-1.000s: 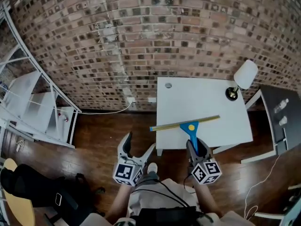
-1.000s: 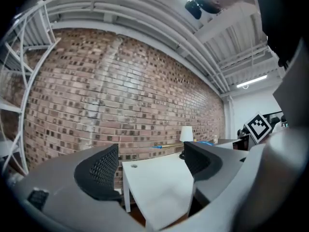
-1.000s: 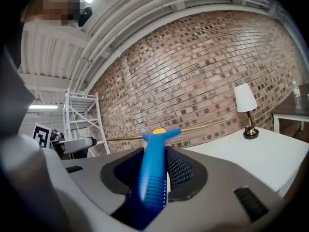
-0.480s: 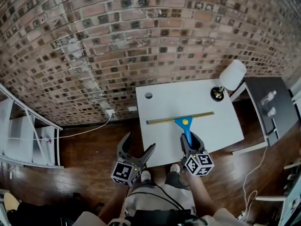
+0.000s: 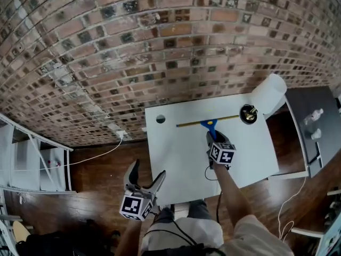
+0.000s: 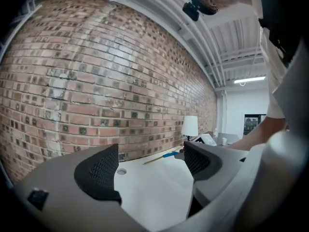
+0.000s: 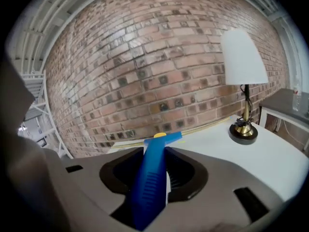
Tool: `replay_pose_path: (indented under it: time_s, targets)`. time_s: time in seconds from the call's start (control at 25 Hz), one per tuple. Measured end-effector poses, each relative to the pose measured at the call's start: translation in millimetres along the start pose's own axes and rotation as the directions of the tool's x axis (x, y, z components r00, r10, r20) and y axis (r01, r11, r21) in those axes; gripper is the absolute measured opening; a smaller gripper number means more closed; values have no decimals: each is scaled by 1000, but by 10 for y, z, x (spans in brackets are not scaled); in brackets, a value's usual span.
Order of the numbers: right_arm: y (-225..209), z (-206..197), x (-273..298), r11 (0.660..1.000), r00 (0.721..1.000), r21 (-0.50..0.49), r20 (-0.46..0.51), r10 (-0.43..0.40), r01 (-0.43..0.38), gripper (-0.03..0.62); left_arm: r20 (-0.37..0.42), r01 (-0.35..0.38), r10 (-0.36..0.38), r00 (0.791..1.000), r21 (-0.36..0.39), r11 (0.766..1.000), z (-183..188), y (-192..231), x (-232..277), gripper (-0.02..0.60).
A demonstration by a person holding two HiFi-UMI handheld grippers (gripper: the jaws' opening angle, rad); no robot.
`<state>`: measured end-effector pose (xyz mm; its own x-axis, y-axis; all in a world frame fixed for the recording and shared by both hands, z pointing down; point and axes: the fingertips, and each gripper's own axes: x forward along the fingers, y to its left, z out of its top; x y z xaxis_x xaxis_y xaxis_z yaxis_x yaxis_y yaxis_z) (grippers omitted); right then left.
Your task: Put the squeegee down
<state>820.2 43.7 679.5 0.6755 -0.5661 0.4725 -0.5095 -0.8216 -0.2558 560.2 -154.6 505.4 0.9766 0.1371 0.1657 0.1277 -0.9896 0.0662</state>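
The squeegee (image 5: 209, 122) has a blue handle and a long brass-coloured blade, which lies across the far part of the white table (image 5: 181, 153) near the brick wall. My right gripper (image 5: 212, 136) is shut on its blue handle (image 7: 153, 175), held over the table's middle. My left gripper (image 5: 144, 179) is open with nothing between its jaws, at the table's near left corner over the wooden floor. In the left gripper view the squeegee (image 6: 166, 155) shows far off on the table (image 6: 154, 187).
A table lamp (image 5: 262, 101) with a white shade and brass foot stands at the table's far right corner, close to the blade's end. A round cable hole (image 5: 160, 119) is at the far left. A dark side table (image 5: 314, 124) stands right; white shelving (image 5: 32, 159) stands left.
My right gripper has carried the squeegee forward across the table, from its near edge toward the wall and lower. The left gripper has shifted along the floor side of the table.
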Motion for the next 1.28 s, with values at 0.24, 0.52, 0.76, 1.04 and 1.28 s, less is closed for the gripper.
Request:
replay_pose_path:
  time_s: [0.24, 0.52, 0.76, 1.04, 1.28]
  targets:
    - [-614, -195, 1075, 999, 989, 42, -145, -21, 28, 164, -73, -73, 72, 995, -19, 997, -171, -29, 100, 403]
    - [-820, -226, 1498, 995, 982, 92, -185, -28, 46, 164, -109, -113, 109, 988, -35, 993, -310, -53, 156, 403]
    - [-935, -435, 1412, 989, 946, -91, -292, -141, 119, 328, -114, -115, 114, 987, -2, 993, -238, -61, 141, 403]
    - [-391, 356, 722, 991, 997, -113, 4, 75, -74, 433, -38, -95, 96, 995, 19, 995, -132, 4, 100, 403]
    - [595, 1268, -739, 956, 899, -165, 333, 284, -241, 430, 65, -86, 85, 994, 1, 996, 191, 50, -10, 403]
